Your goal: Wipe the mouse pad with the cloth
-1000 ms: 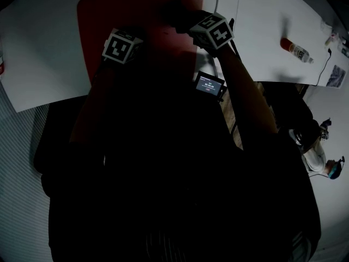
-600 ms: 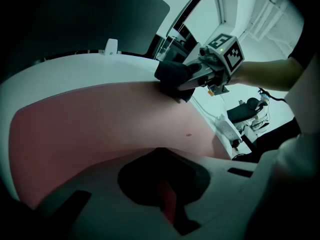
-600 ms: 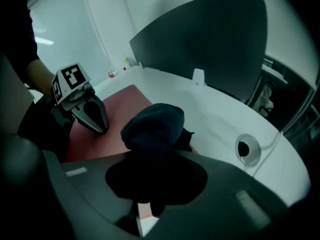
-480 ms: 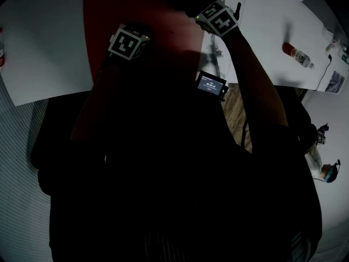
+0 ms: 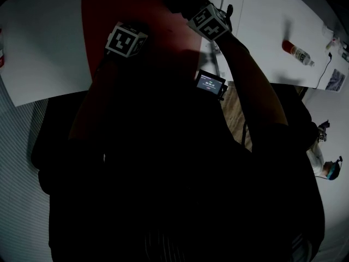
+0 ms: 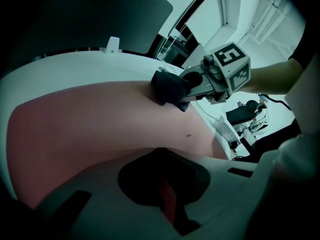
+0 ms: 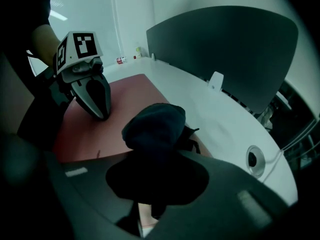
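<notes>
A red mouse pad [image 5: 136,12] lies on the white table [image 5: 43,42]. My right gripper [image 5: 188,9] is shut on a dark bunched cloth [image 7: 152,126], which rests on the pad's far right part. The left gripper view shows the same cloth [image 6: 167,86] on the pad [image 6: 90,129]. My left gripper [image 7: 102,115] stands with its jaws together and its tip down on the pad, to the left of the cloth and nearer to me. Its marker cube [image 5: 126,40] hides its tip in the head view.
A bottle [image 5: 297,52] with a red cap lies on the table at the right. A small lit screen [image 5: 210,84] hangs near the table's front edge. A dark curved panel [image 7: 225,49] stands behind the table, and a round cable hole [image 7: 254,159] sits beside the pad.
My right gripper has slid the cloth over the pad's far part, first away from me, then slightly back to the left. The left gripper has stayed pressed on the pad.
</notes>
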`<action>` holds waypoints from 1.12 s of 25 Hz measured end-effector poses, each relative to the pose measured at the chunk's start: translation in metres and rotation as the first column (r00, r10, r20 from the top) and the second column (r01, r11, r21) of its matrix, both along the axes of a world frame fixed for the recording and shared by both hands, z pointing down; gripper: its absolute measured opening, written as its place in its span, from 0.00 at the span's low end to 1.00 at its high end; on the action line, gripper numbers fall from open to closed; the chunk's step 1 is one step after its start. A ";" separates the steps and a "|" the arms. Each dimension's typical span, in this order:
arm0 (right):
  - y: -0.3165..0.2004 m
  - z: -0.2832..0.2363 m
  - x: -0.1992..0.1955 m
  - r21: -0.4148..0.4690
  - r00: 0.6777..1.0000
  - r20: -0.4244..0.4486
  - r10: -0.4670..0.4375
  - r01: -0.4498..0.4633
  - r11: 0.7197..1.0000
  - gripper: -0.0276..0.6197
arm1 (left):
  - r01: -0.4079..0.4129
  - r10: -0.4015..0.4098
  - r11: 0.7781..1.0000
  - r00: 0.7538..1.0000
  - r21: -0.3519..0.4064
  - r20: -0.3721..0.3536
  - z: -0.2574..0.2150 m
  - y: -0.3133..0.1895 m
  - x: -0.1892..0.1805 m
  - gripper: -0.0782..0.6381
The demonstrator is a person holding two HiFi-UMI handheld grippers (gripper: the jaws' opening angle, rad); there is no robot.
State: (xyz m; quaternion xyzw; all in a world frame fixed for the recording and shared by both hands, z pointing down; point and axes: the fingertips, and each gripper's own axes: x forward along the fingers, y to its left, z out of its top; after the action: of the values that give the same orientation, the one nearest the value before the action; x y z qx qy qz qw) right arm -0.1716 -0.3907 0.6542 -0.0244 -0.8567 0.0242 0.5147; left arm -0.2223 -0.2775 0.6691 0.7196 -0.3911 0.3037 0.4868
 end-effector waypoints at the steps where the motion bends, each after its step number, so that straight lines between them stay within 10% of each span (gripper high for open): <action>1: 0.008 -0.001 0.000 -0.006 1.000 -0.004 -0.012 0.012 1.000 0.14 | -0.002 0.002 1.000 1.000 -0.001 0.000 -0.001 0.000 0.001 0.12; 7: 0.131 -0.001 0.012 -0.064 0.946 0.013 -0.325 0.325 0.944 0.14 | 0.017 -0.017 1.000 1.000 0.003 -0.014 -0.005 0.001 0.000 0.12; 14: 0.126 0.008 0.021 0.073 0.804 -0.114 -0.584 0.593 0.802 0.14 | 0.017 -0.017 1.000 1.000 0.005 -0.007 -0.005 0.001 0.000 0.12; 21: -0.017 0.001 0.022 0.070 0.986 -0.115 -0.121 0.130 0.989 0.15 | 0.020 -0.020 1.000 1.000 0.005 0.001 -0.005 0.005 0.000 0.12; 25: -0.017 -0.003 0.019 -0.145 0.982 -0.086 0.170 -0.181 0.973 0.14 | 0.008 -0.008 1.000 1.000 -0.011 -0.005 -0.004 0.007 0.000 0.12; 28: 0.030 -0.005 0.017 -0.192 0.991 -0.130 0.008 -0.033 0.981 0.14 | 0.006 -0.006 1.000 1.000 0.007 -0.005 -0.005 0.004 0.000 0.12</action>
State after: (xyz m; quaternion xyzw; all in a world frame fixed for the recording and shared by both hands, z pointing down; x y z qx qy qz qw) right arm -0.1545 -0.3604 0.6492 -0.0640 -0.8154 0.1141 0.5639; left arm -0.2225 -0.2736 0.6636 0.7206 -0.3933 0.2992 0.4863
